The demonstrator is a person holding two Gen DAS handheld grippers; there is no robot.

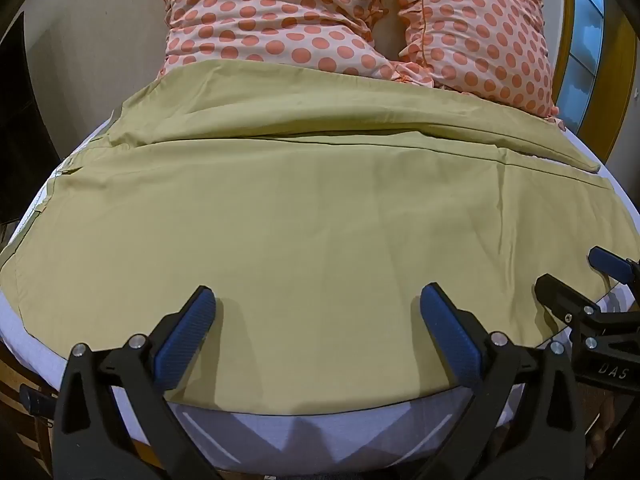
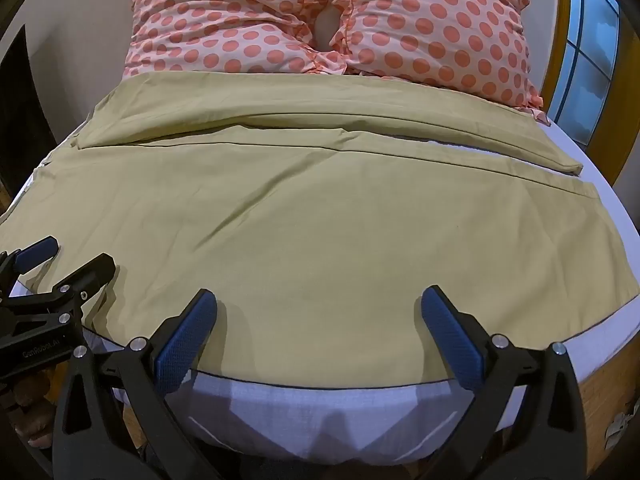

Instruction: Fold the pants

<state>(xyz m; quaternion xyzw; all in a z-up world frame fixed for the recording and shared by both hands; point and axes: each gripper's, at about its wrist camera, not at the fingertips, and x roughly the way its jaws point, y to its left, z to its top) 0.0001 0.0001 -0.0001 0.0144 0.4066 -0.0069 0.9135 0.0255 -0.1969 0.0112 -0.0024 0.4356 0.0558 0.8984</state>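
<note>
Olive-green pants [image 1: 312, 216] lie spread flat across the bed, both legs stretched sideways, also seen in the right wrist view [image 2: 304, 224]. My left gripper [image 1: 318, 300] is open and empty, hovering just over the pants' near edge. My right gripper [image 2: 319, 302] is open and empty over the same edge, further right. The right gripper shows at the right edge of the left wrist view [image 1: 580, 276], and the left gripper shows at the left edge of the right wrist view [image 2: 68, 256]. Both hold nothing.
Two pink pillows with orange dots [image 1: 280, 20] [image 2: 432, 28] lie at the bed's far end, touching the pants' far edge. A white sheet [image 1: 320, 428] covers the bed under the pants. A window [image 2: 588, 60] stands at the right.
</note>
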